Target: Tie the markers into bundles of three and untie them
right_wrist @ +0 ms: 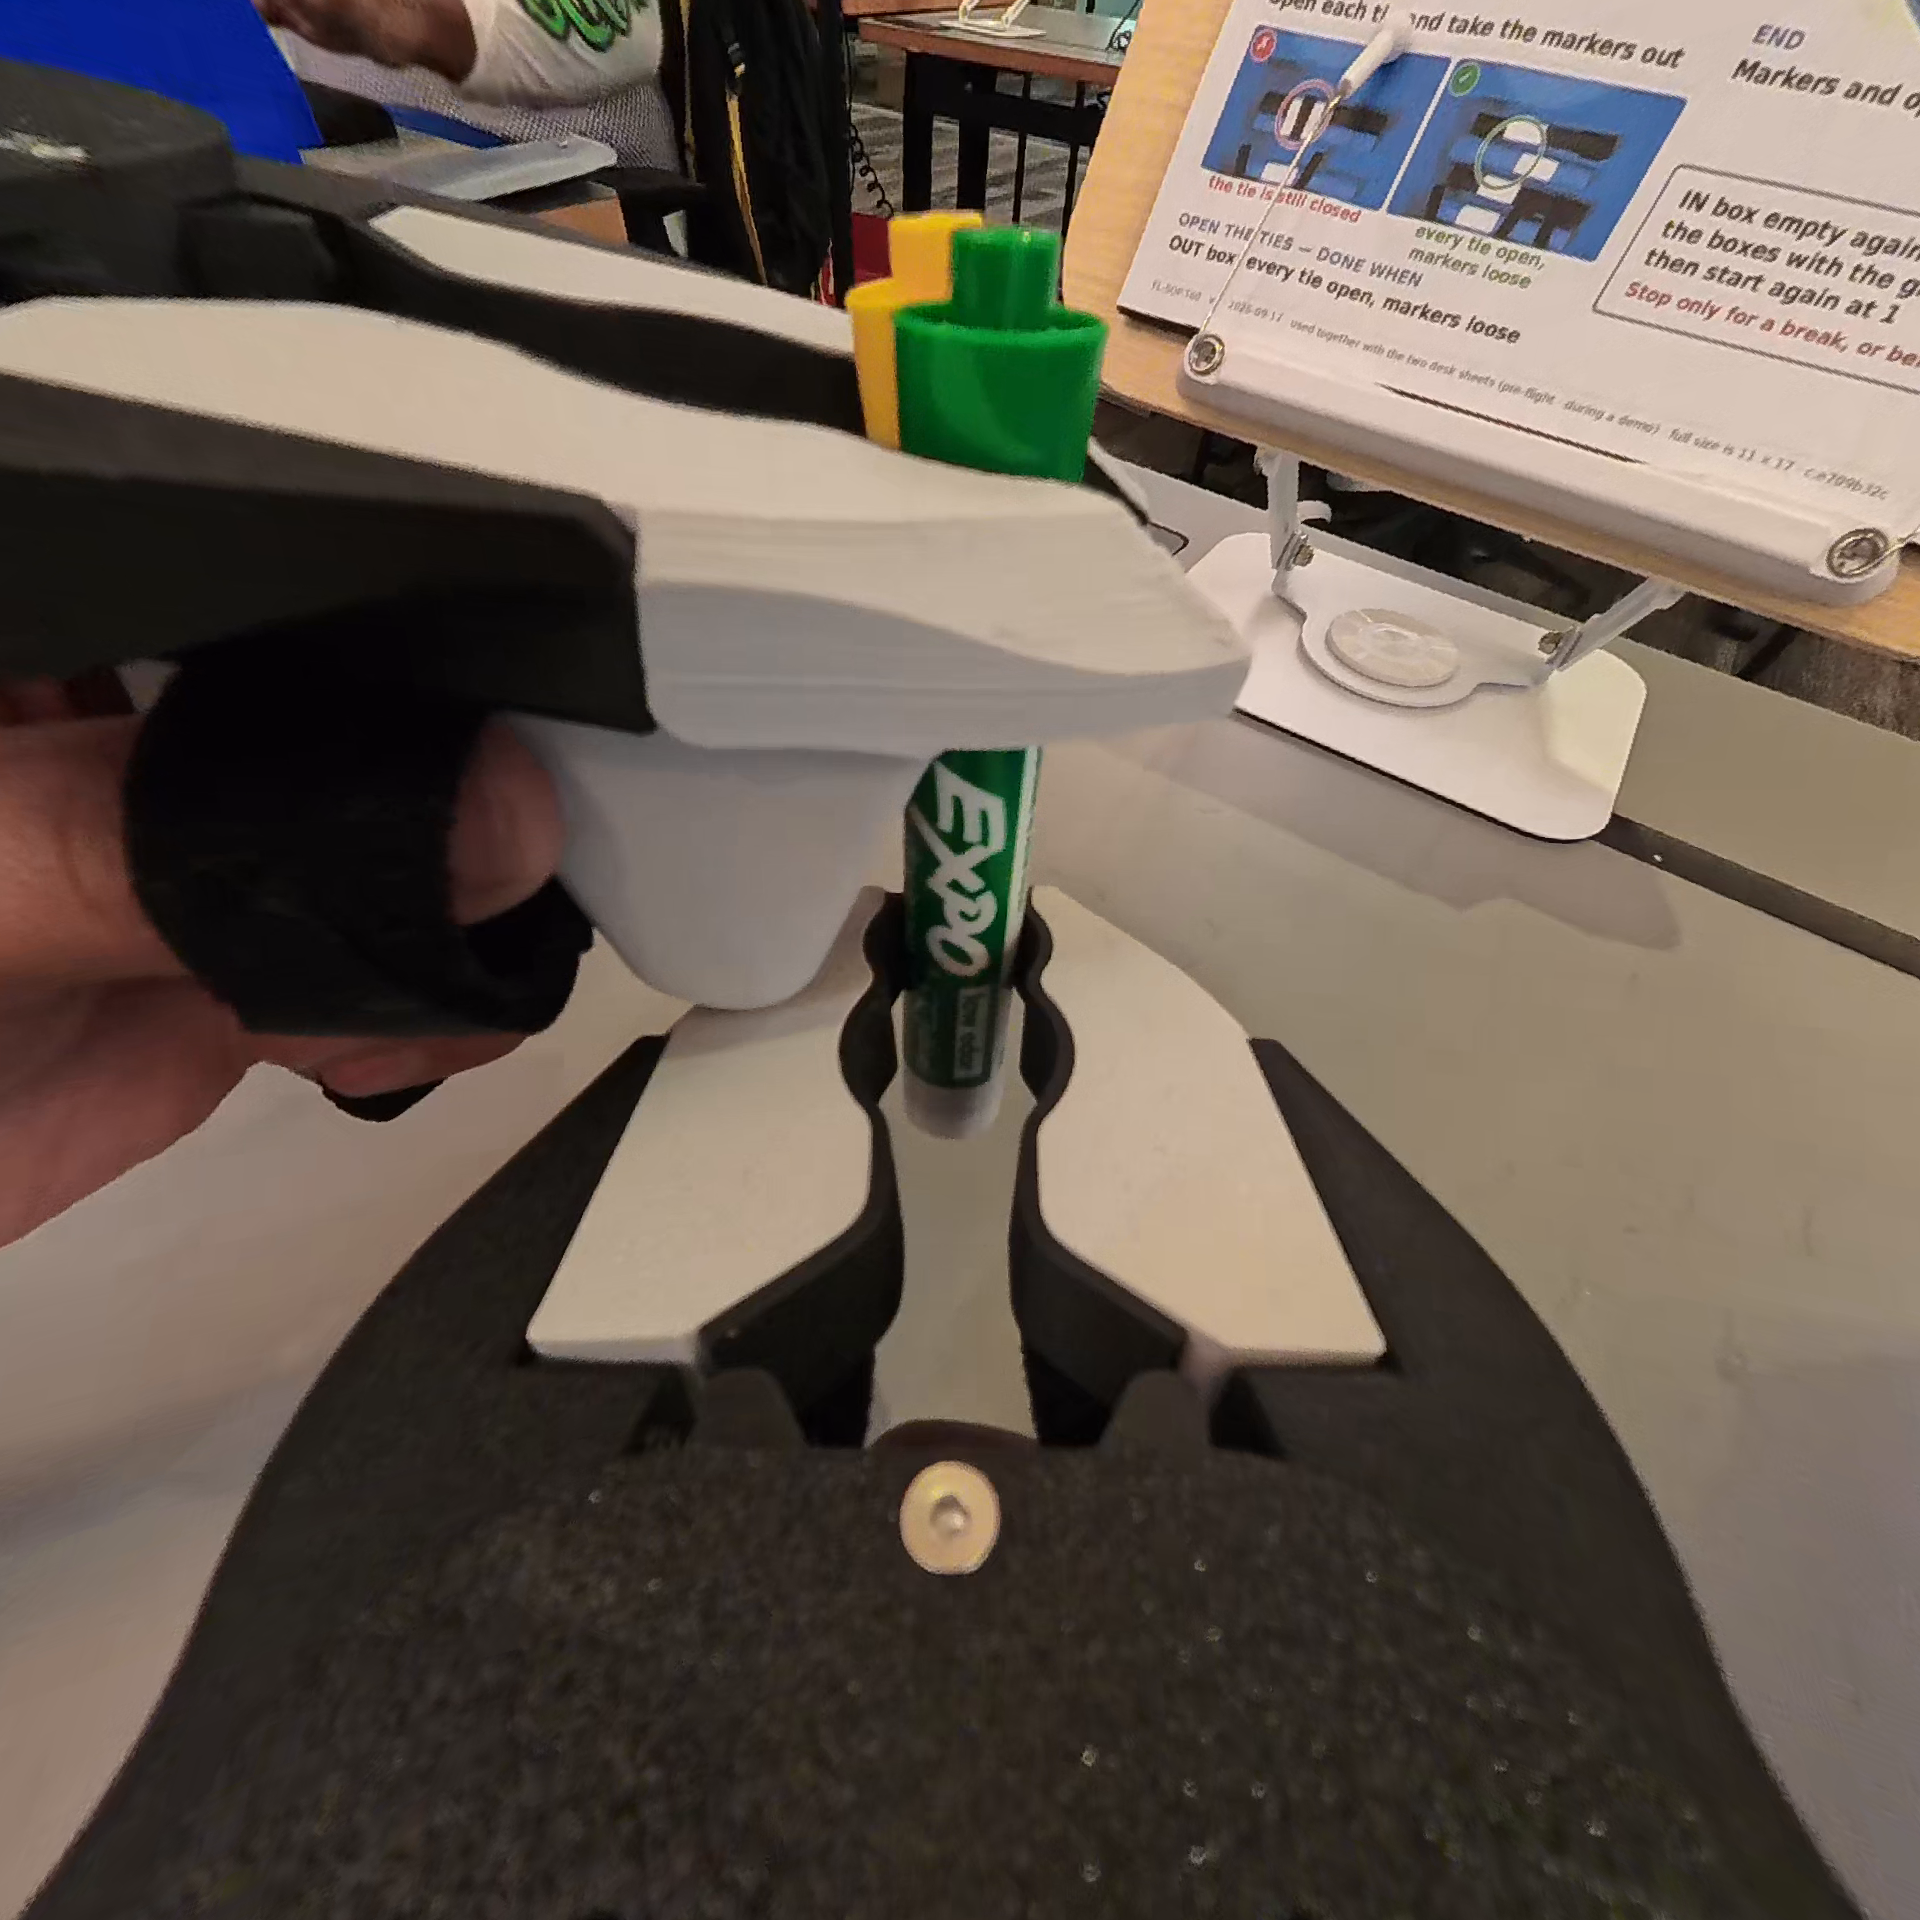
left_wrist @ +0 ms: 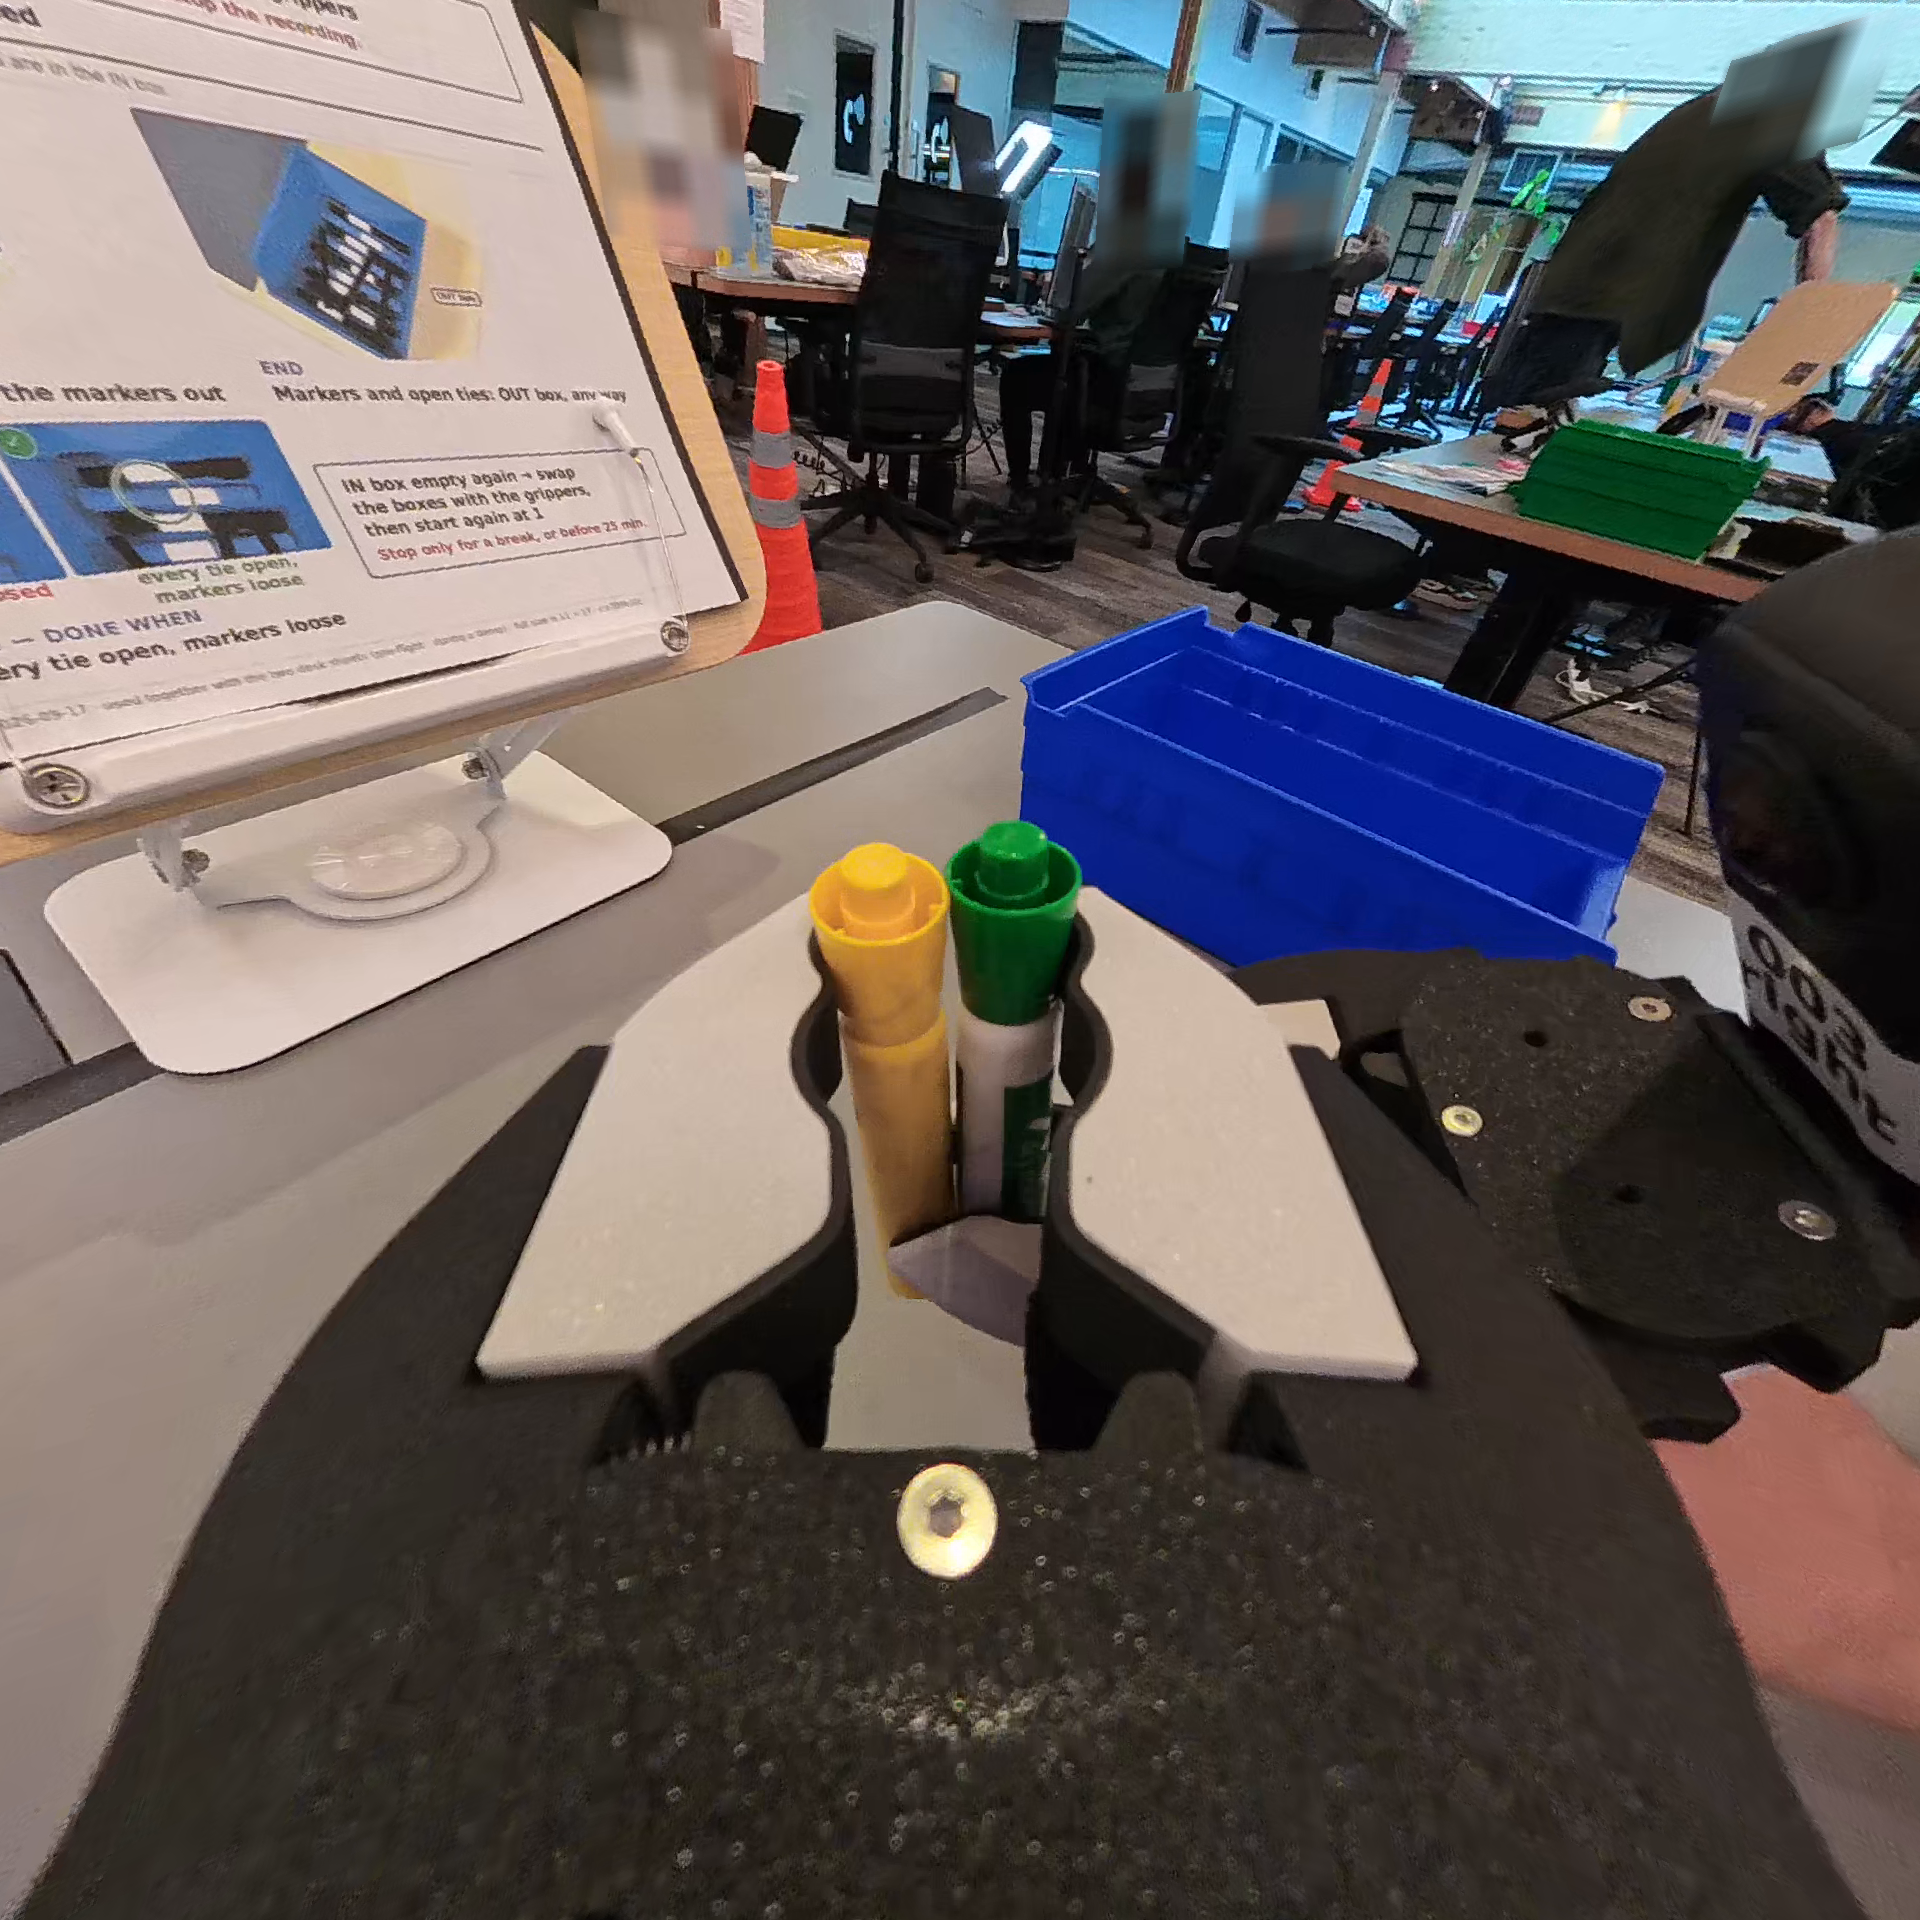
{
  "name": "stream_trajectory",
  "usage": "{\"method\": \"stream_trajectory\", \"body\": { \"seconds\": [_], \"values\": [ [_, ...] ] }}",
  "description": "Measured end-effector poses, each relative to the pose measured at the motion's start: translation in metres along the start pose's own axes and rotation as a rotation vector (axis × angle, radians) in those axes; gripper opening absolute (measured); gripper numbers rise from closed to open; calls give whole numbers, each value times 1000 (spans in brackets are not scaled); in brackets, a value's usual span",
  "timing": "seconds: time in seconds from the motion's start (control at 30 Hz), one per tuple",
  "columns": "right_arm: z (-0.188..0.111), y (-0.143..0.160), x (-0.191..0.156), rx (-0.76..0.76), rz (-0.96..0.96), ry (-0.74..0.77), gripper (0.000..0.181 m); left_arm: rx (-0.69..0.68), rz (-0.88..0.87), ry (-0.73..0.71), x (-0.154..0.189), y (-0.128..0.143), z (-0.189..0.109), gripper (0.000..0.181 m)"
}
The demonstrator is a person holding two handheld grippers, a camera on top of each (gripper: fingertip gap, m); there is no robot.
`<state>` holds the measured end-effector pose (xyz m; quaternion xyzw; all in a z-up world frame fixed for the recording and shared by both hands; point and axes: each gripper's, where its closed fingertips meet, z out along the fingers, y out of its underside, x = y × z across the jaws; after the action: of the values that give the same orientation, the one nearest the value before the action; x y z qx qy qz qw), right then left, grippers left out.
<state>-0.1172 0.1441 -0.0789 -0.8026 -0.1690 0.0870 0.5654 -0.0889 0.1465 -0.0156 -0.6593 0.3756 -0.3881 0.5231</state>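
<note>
left gripper (left_wrist: 951,1091): your jaws are clamped on two upright markers, side by side, caps up.
yellow marker (left_wrist: 883,997): left of the pair, touching the green one; in the right wrist view only its cap shows, behind the green cap.
green marker (right_wrist: 971,914): cap above your left jaws, barrel hanging below them, lower end sitting in the notch between your right jaws.
right gripper (right_wrist: 951,1029): low, under the left gripper; jaws are close around the green marker's lower end. Whether they pinch it or only bracket it, cannot tell.
third marker: none seen in either view.
tie: none visible on the pair, though the part inside the jaws is hidden.
bin (left_wrist: 1320,790): blue, on the table behind the markers, right of the sheet stand; what shows of the inside looks empty.
sheet stand (left_wrist: 343,831): white base on the table, well clear of both grippers.
step: likely mid-handling of a loose pair, either gathering for a bundle or pulling one out after untying; cannot say which.
next move: if bundling, you need a third marker against these two, ends level. If separating, hold firm with the left and slide the green one down and out with the right, without dragging the yellow one along.
</note>
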Motion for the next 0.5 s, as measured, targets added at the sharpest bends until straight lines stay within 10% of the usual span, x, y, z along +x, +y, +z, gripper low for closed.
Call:
{"method": "stream_trajectory", "body": {
  "seconds": [0.5],
  "values": [
    [3,2,-12,19,-41,-89,36,-25,-27,122,10,5,-3,37]
  ]
}}
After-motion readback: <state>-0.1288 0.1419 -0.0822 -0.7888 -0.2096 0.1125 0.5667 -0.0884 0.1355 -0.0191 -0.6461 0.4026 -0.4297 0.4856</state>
